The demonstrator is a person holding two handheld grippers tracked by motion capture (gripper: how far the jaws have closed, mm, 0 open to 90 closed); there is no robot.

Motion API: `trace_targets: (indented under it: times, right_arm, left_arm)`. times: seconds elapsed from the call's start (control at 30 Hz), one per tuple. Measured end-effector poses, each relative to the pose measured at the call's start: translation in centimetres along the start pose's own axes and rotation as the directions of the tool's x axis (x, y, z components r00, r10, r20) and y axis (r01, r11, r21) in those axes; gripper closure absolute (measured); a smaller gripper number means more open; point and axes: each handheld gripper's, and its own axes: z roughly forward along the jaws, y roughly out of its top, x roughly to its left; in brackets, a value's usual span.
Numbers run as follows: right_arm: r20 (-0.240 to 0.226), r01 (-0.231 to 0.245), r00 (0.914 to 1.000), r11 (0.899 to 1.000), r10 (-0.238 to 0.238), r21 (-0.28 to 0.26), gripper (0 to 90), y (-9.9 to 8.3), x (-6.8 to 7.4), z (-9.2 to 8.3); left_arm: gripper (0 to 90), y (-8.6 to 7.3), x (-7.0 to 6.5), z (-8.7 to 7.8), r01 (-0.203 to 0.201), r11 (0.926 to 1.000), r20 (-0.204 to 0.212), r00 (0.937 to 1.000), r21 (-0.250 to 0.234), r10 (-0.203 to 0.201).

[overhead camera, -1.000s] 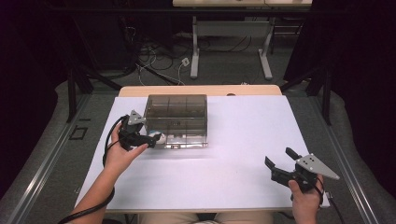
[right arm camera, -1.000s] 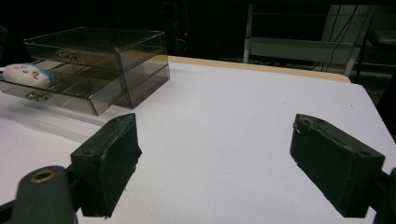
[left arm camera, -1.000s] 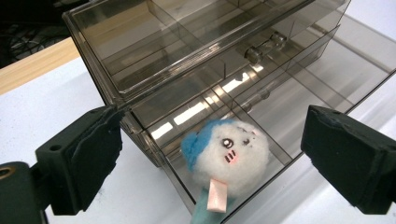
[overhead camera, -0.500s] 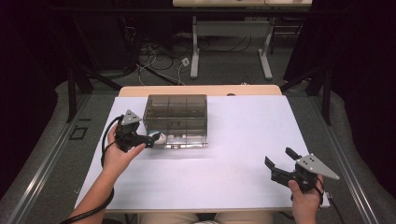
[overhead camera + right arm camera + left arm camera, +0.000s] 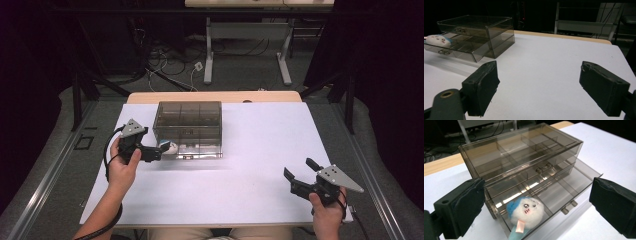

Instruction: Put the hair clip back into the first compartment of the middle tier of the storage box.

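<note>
Since the earlier frame our left gripper (image 5: 156, 152) has drawn back a little from the drawer box and its jaws have just been opening, so that they now stand wide apart with nothing pressed between the pads. Nearest to us, our right gripper (image 5: 300, 176) rests in the hand at the near right corner of the white table (image 5: 260, 150), unmoved, its jaws also spread wide and empty above bare tabletop. Farther in, on the left, we see the plush toy (image 5: 527, 211), a small white round figure with a blue tuft and a pink tab, lying in the left end of the pulled-out lower drawer (image 5: 564, 192), just beyond our left jaws and touching neither of them. That drawer belongs to the smoky clear drawer box (image 5: 189, 126), which stands toward the far left of the table; its upper drawer (image 5: 534, 167) is pushed in. Beyond the table lie the dark floor and a tangle of cables (image 5: 165, 60).
</note>
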Motion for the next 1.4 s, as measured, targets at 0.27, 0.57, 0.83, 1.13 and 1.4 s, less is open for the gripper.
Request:
trace_targets:
  times: [0.27, 0.57, 0.83, 1.13, 1.4]
  right_arm:
    - [-0.002, -0.001, 1.0000, 1.000, 0.001, 0.002, 14.8, 0.0, 0.0, 0.0]
    - [0.000, -0.003, 1.0000, 1.000, 0.003, -0.001, 14.8, 0.0, 0.0, -0.1]
    - [0.000, -0.002, 1.0000, 1.000, 0.002, 0.005, 14.8, 0.0, 0.0, 0.0]
    - [0.002, -0.002, 1.0000, 1.000, 0.002, 0.006, 14.8, -0.1, -0.1, 0.1]
    - [0.004, 0.000, 1.0000, 1.000, 0.000, 0.006, 14.8, -0.1, -0.1, 0.0]
  left_arm:
    - [0.4, -0.3, -0.6, -1.1, -0.003, 0.9989, 0.007, 1.0000, -0.046, 0.003]
    - [0.5, -1.5, -0.5, -2.2, 0.011, 0.9966, 0.030, 0.9995, -0.082, -0.009]
    - [0.5, -3.3, -0.1, -3.2, 0.042, 0.9936, 0.025, 0.9989, -0.105, -0.040]
    - [0.5, -5.3, 0.5, -4.1, 0.078, 0.9865, 0.034, 0.9967, -0.144, -0.074]
    - [0.5, -7.0, 0.8, -4.5, 0.100, 0.9837, 0.030, 0.9949, -0.150, -0.096]
